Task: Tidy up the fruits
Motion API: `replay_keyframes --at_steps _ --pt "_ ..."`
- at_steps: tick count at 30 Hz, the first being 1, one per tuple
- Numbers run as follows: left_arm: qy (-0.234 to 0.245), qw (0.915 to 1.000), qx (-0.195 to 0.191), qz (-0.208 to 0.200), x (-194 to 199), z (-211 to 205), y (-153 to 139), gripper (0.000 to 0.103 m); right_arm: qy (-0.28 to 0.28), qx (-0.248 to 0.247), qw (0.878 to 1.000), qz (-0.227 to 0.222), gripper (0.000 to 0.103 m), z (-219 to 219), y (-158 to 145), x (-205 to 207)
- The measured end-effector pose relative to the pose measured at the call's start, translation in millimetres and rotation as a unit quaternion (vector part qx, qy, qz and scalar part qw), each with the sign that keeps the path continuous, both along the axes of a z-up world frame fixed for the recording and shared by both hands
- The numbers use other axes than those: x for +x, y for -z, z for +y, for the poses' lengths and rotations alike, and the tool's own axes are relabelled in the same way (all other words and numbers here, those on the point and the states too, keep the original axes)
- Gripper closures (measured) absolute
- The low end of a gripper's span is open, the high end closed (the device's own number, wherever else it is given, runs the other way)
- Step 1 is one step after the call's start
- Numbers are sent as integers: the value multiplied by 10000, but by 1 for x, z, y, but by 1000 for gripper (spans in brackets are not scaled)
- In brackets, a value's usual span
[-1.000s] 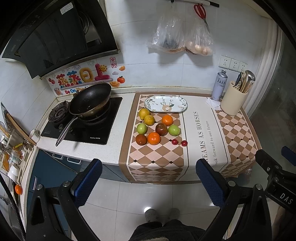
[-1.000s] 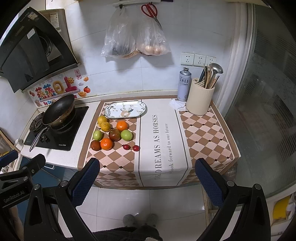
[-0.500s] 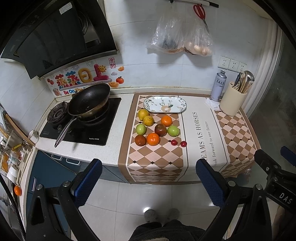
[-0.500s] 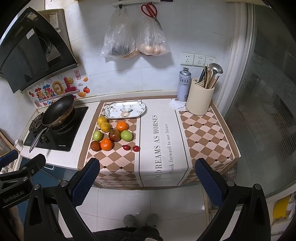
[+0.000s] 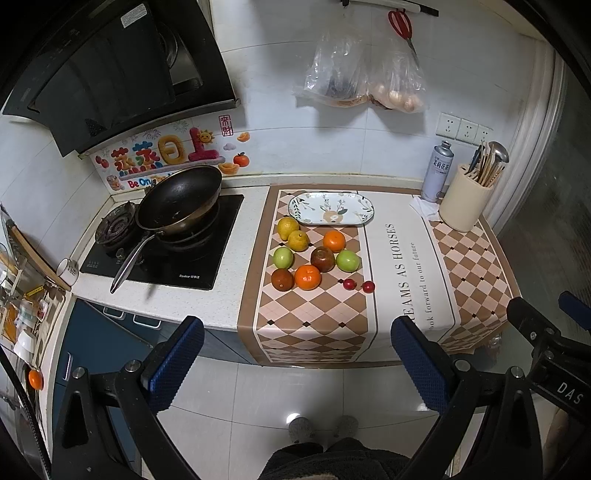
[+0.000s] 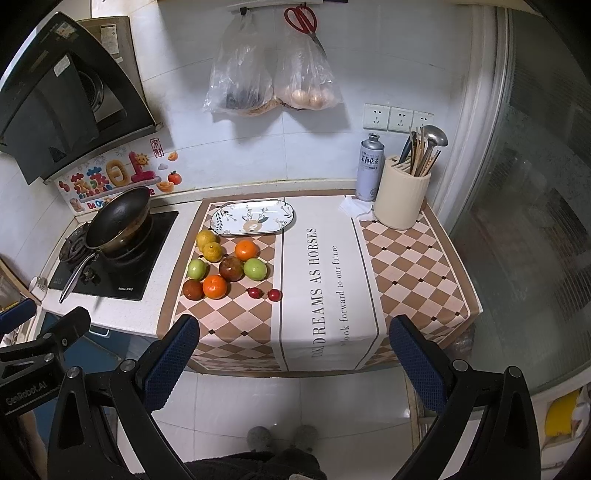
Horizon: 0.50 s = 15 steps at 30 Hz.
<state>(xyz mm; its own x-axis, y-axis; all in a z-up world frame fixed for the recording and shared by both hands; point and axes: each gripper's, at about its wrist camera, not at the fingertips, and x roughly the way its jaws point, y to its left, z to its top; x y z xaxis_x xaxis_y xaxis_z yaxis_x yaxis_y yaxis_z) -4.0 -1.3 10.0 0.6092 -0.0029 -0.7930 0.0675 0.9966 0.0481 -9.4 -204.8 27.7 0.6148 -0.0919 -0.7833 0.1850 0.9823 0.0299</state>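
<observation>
**Fruits on patterned cloth, both claws held back and empty**

Fruits are laid in a loose cluster on the checked left part of the cloth (image 5: 314,325) that covers the table (image 5: 236,295), just in front of an oval patterned plate (image 5: 331,208). Listed from the plate outward: two yellow citrus (image 5: 288,228) (image 5: 298,240) touching each other at the left; one orange (image 5: 334,240) to their right; a middle row of a green fruit (image 5: 283,257), a dark red-brown fruit (image 5: 322,259) and a second green fruit (image 5: 347,260); a near row of a dark brown fruit (image 5: 282,279) and a second orange (image 5: 307,277), side by side. Two small red fruits (image 5: 349,284) (image 5: 368,286) lie apart from the cluster at its near right, close to the white lettered strip. The plate holds nothing.

Left claw (image 5: 295,363): spread wide, nothing between the blue pads (image 5: 173,363), held off the table's near edge over the floor. Right claw (image 6: 293,360): likewise spread wide and empty, also short of the table edge.

Other items recorded: a black pan (image 5: 179,201) on the stove at the left; a spray can (image 6: 370,167) and a cream utensil holder (image 6: 400,201) at the back right; two plastic bags (image 6: 273,74) and red scissors (image 6: 301,18) hung on the wall.
</observation>
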Motion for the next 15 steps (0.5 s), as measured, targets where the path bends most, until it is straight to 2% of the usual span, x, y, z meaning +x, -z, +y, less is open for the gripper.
replay_keyframes --at_steps 15 --pt "-14 10000 -23 -20 4 -1 -6 0 -1 2 10000 -4 0 0 0 -2"
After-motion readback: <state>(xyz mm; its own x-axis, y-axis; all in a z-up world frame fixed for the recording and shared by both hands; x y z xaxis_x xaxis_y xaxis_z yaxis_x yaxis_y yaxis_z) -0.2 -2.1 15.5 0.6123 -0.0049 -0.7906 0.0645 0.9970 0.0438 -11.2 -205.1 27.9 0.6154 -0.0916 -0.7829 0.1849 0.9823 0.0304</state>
